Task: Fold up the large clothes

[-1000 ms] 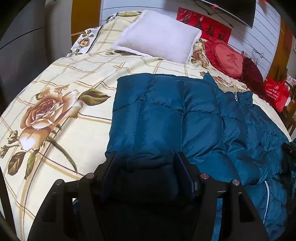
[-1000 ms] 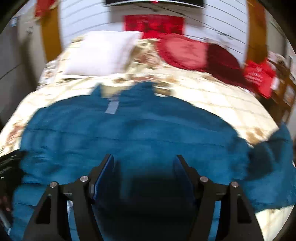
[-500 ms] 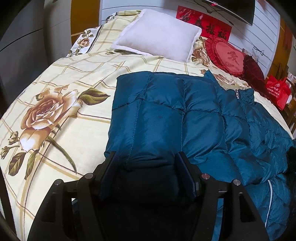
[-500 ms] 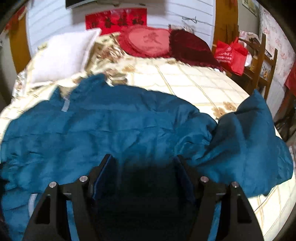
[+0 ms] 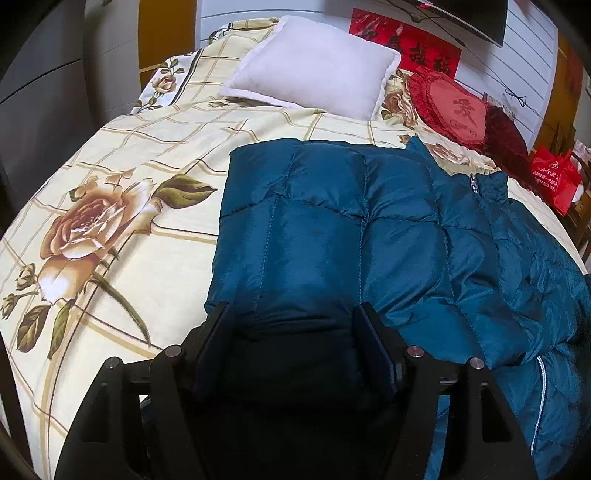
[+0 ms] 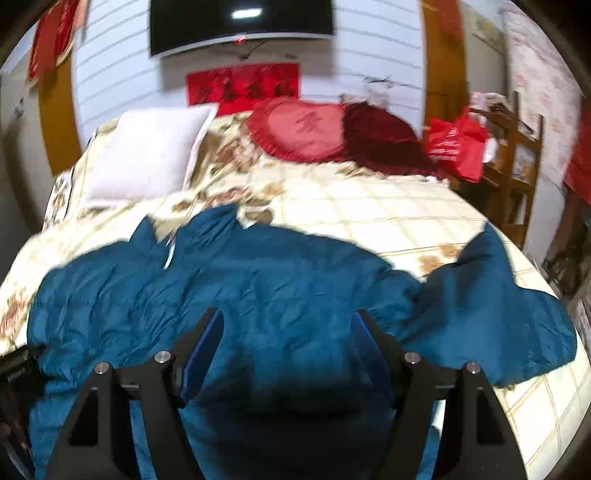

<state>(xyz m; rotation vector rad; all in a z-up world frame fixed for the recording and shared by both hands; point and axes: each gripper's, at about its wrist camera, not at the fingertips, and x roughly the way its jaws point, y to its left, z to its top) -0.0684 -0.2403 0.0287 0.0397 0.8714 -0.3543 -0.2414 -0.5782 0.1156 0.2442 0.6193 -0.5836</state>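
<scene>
A large teal quilted down jacket [image 5: 351, 221] lies spread on a floral bedspread [image 5: 110, 221]. Its left side is folded over the body, with the zipper and collar [image 5: 474, 182] at the far right. My left gripper [image 5: 295, 317] is open, low over the near edge of the folded part, with fabric between the fingers. In the right wrist view the jacket [image 6: 258, 288] lies rumpled, one sleeve [image 6: 491, 295] stretched out to the right. My right gripper [image 6: 288, 321] is open just above the jacket's middle.
A white pillow [image 5: 314, 62] and red heart cushion [image 5: 454, 107] lie at the head of the bed. A red bag [image 6: 458, 144] and a wooden chair [image 6: 517, 147] stand at the bed's right side. A TV [image 6: 240, 22] hangs on the wall.
My right gripper has swung and lifted, so the view shifted from the jacket body to show the right sleeve and the wall. My left gripper has stayed nearly still.
</scene>
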